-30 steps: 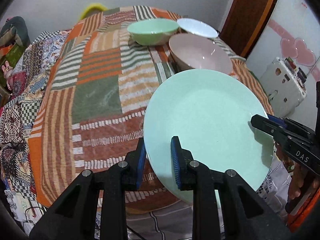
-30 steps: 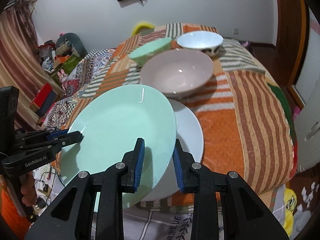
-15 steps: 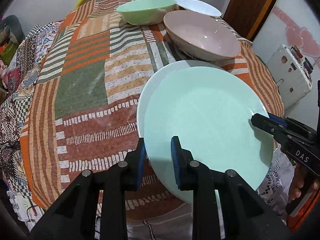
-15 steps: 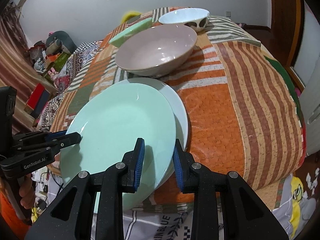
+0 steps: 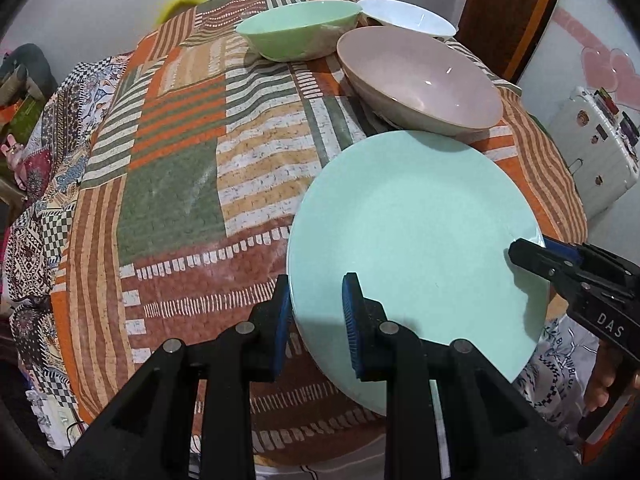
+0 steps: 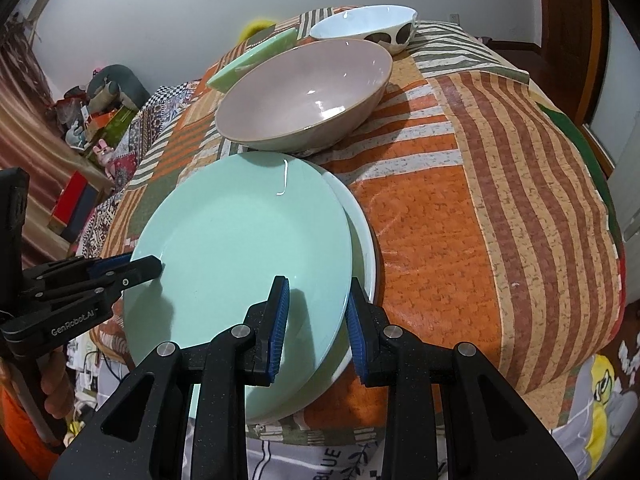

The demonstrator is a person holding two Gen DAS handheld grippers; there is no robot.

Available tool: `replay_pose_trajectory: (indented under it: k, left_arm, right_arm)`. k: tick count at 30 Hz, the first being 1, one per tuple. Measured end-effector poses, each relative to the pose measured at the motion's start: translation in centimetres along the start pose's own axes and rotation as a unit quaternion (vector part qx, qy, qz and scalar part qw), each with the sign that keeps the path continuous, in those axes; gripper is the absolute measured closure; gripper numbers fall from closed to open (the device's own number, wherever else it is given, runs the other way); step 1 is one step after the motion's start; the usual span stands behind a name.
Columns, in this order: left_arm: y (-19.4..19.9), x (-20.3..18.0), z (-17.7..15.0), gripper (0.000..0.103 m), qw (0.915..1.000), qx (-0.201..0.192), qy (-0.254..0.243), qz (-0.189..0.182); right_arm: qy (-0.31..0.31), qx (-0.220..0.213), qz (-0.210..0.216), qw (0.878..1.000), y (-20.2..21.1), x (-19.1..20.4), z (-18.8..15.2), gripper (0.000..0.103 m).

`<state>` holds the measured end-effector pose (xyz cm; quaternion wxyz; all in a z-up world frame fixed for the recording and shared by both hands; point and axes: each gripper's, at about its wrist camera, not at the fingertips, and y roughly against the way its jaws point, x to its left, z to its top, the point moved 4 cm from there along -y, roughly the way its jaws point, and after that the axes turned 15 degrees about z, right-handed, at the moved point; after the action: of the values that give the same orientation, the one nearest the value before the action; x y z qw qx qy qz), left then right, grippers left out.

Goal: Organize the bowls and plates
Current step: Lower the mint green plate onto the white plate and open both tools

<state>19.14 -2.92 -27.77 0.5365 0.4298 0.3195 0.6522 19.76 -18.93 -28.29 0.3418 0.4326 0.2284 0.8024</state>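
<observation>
A mint green plate (image 5: 412,232) (image 6: 240,248) is held by its rim from two opposite sides. My left gripper (image 5: 316,300) is shut on its near-left rim; in the right wrist view that gripper (image 6: 136,270) shows at the left. My right gripper (image 6: 318,304) is shut on the opposite rim, and it (image 5: 532,254) also enters the left wrist view from the right. The green plate lies just over a white plate (image 6: 364,240) on the table; I cannot tell whether they touch. Behind stand a pink bowl (image 5: 420,80) (image 6: 308,88), a green bowl (image 5: 300,28) (image 6: 256,62) and a white bowl (image 5: 404,14) (image 6: 364,26).
A round table with a patchwork cloth (image 5: 172,184) (image 6: 480,220) carries everything; the plates sit at its near edge. Bare cloth lies to the left of the plates and to their right. A white case (image 5: 592,152) stands beyond the table, clutter (image 6: 92,120) on the other side.
Both grippers have sunk with the green plate toward the table. It now covers the white plate, whose left rim showed half a second ago in the left wrist view.
</observation>
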Motion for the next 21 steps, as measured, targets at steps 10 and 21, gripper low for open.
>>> replay_pose_trajectory:
  k: [10, 21]
  left_arm:
    - [-0.1, -0.5, 0.0, 0.079, 0.9999, -0.008, -0.012, 0.003]
    - [1.2, -0.8, 0.7, 0.079, 0.9994, -0.015, 0.000, -0.031]
  right_arm:
    - [0.015, -0.003, -0.013, 1.000, 0.1, 0.2, 0.1, 0.077]
    - [0.044, -0.021, -0.057, 0.997, 1.7, 0.5, 0.9, 0.074]
